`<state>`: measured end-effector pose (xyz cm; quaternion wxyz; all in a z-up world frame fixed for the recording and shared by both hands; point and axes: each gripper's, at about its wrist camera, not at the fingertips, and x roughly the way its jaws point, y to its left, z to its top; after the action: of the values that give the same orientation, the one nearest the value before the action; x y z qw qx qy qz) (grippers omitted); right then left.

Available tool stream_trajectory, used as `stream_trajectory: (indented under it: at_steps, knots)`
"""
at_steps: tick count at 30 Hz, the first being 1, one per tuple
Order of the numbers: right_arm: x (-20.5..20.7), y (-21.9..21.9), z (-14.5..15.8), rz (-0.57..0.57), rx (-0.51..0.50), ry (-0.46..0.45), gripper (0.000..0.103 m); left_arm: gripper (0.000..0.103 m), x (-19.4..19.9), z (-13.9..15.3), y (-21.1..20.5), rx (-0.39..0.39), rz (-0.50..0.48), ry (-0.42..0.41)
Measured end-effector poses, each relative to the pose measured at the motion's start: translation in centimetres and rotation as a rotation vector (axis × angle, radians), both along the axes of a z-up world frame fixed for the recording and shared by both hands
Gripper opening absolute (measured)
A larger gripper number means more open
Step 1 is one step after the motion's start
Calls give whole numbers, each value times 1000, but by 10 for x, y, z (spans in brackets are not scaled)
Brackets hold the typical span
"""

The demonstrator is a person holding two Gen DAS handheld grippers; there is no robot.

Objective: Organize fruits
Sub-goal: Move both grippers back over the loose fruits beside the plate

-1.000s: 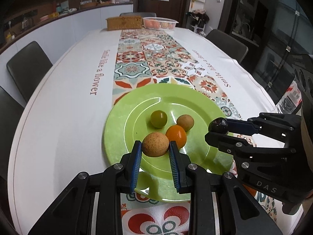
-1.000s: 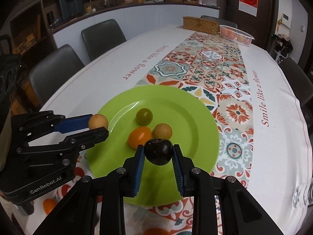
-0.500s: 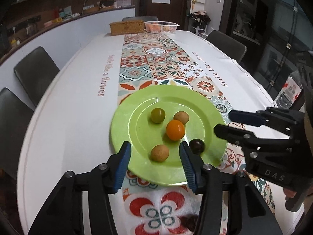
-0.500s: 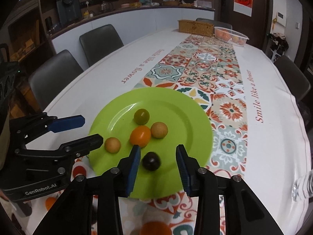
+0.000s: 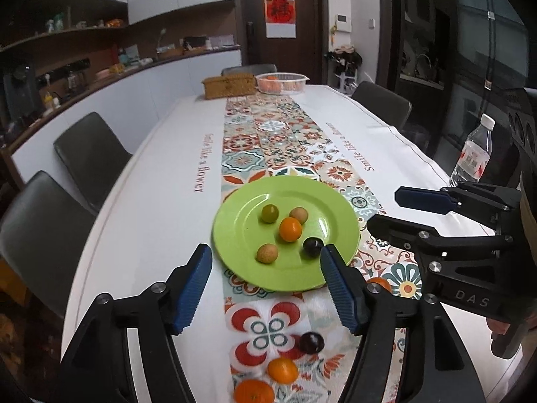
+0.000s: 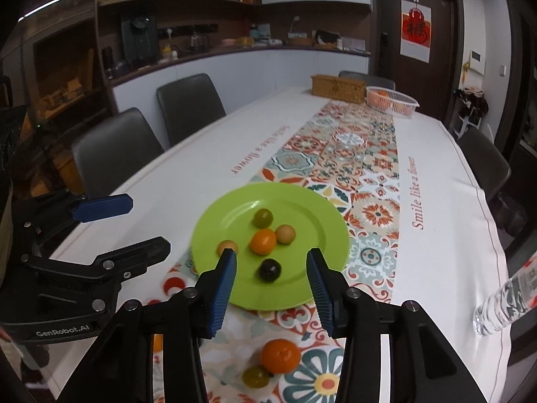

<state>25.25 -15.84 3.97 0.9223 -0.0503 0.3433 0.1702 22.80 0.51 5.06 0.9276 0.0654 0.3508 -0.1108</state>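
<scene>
A green plate (image 5: 235, 235) (image 6: 302, 201) sits on the patterned runner. It holds a green fruit (image 5: 270, 213), a tan fruit (image 5: 298, 215), an orange one (image 5: 290, 229), a brown one (image 5: 267, 253) and a dark plum (image 5: 313, 247) (image 6: 269, 269). My left gripper (image 5: 266, 288) is open and empty, raised back from the plate's near rim. My right gripper (image 6: 270, 288) is open and empty, also raised near the rim. Loose fruit lies on the runner close to me: a dark plum (image 5: 311, 342), oranges (image 5: 283, 369) (image 6: 280, 356) and a green fruit (image 6: 255, 376).
A water bottle (image 5: 471, 154) (image 6: 503, 302) stands at the table's right edge. A wicker box (image 5: 229, 85) and a white basket of oranges (image 5: 281, 83) stand at the far end. Dark chairs (image 5: 90, 154) line both sides.
Both grippers opened, leaving the brown fruit and the dark plum on the plate. Both then pulled back and up, away from the plate.
</scene>
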Motion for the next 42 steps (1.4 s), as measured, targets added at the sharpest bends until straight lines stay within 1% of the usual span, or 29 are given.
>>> stream_trajectory:
  at_steps: [2,4,7,12,20,26,29,33,42]
  knots:
    - [-10,2,4,11,3,-14,49,69,-12,4,4,5,23,-25]
    - [-19,5,5,22,3,-24,50,74,-21,8,8,4,44,-43]
    - [-32,12,5,47,4,-38,50,76,-37,11,15,4,75,-67]
    - [-53,21,1,90,8,-67,50,78,-60,9,23,-3,106,-78]
    - [-73,32,-8,145,10,-70,50,82,-91,1,34,16,141,-75]
    - [-78,40,-22,179,-6,-38,50,83,-102,-16,39,46,157,-35]
    - [-77,45,-33,197,-18,-1,50,83,-104,-27,42,43,169,0]
    - [-74,47,-48,216,-31,51,50,83,-103,-40,42,52,170,36]
    - [-65,53,-76,241,-80,132,50,82,-94,-76,44,59,163,125]
